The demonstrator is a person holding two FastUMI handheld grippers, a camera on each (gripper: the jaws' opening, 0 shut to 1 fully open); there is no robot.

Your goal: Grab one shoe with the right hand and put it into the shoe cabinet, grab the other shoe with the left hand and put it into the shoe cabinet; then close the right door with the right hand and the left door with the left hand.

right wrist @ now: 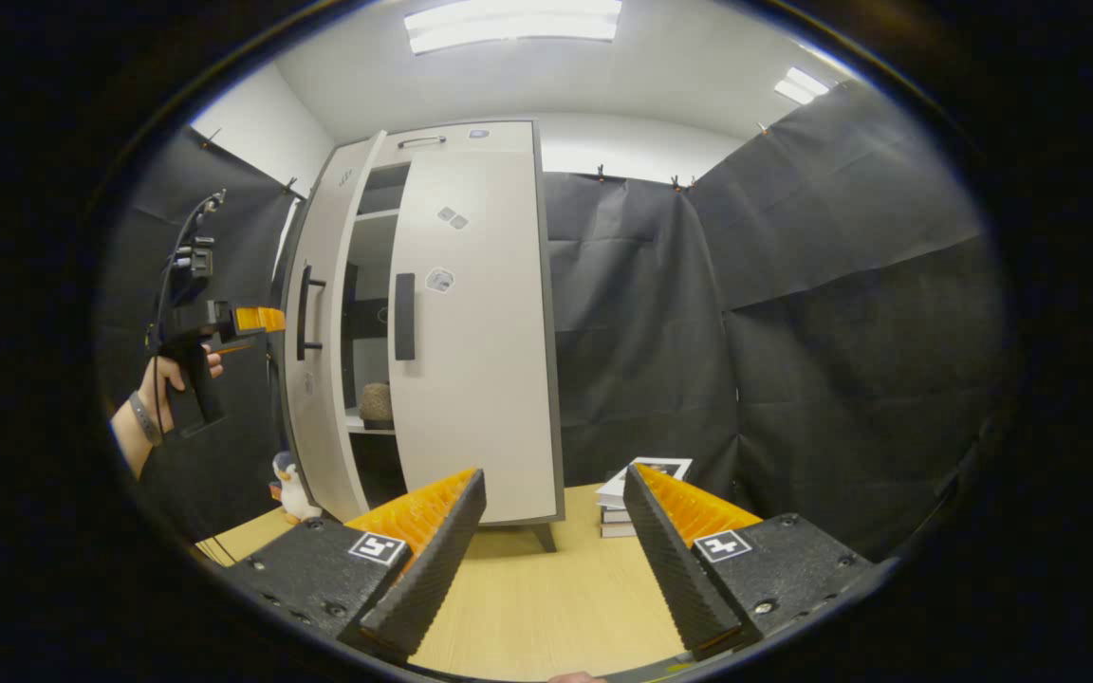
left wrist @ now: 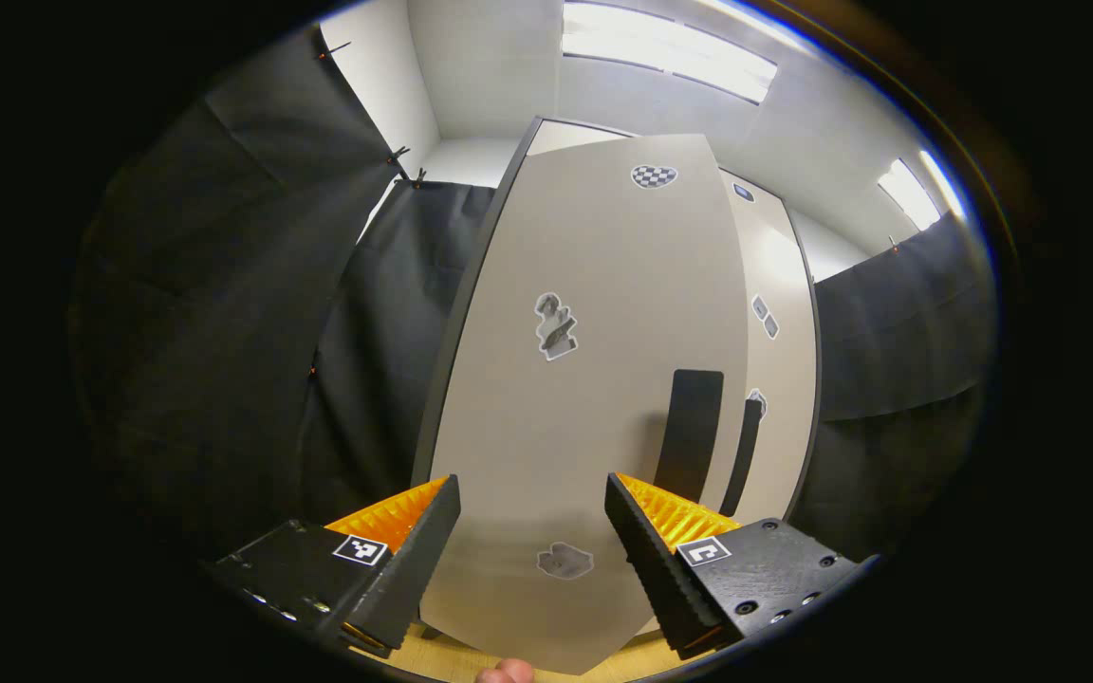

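Note:
The beige shoe cabinet (right wrist: 433,323) stands at the back of the wooden floor. Its right door (right wrist: 475,341) is almost shut, and its left door (right wrist: 324,360) is ajar. Through the gap between them a brown-grey shoe (right wrist: 377,403) sits on a shelf. A hand holds my left gripper (right wrist: 260,319) against the outer face of the left door. In the left gripper view the left door (left wrist: 584,408) is close in front of my open left gripper (left wrist: 532,541), with its black handle (left wrist: 694,432) to the right. My right gripper (right wrist: 554,550) is open and empty, low over the floor.
A small stack of books (right wrist: 646,493) lies on the floor right of the cabinet. A toy penguin (right wrist: 290,489) stands by the cabinet's left foot. Black cloth walls close in behind and on both sides. The wooden floor (right wrist: 546,607) spreads before the cabinet.

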